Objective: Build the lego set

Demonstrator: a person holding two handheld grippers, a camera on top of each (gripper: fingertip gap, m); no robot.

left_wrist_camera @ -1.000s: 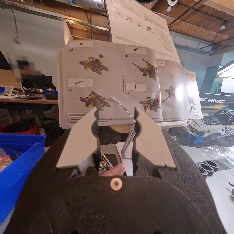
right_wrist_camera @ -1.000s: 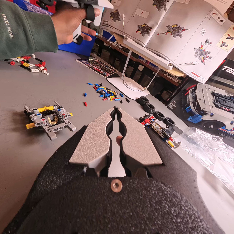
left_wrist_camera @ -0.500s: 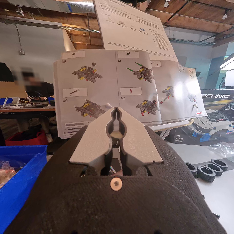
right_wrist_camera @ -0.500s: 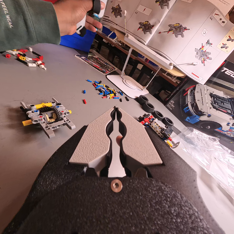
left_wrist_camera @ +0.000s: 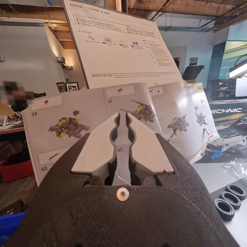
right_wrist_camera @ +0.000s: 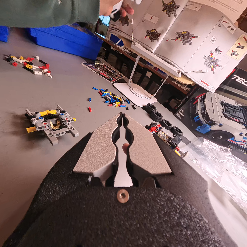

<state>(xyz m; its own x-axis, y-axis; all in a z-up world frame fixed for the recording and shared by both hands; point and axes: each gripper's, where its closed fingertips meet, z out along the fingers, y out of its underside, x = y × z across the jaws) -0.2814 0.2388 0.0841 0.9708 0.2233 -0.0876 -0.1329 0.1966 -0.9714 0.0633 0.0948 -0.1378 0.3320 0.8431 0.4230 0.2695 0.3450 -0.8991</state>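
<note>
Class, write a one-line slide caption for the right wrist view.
Shut right gripper hovers over a grey table with a part-built gear assembly, loose pins, four tyres and a propped instruction booklet.

Each gripper has two pale grey, grainy wedge-shaped fingers with dark, wavy inner edges that narrow to slim tips. Behind the fingers of the left gripper (left_wrist_camera: 122,113) spreads a broad black ribbed body, with one silver hex screw (left_wrist_camera: 122,194) centred just behind the finger roots. The right gripper (right_wrist_camera: 121,115) matches it, black and pebbled, with its own screw (right_wrist_camera: 123,196). The person wears a green sleeve (right_wrist_camera: 50,12).
</note>
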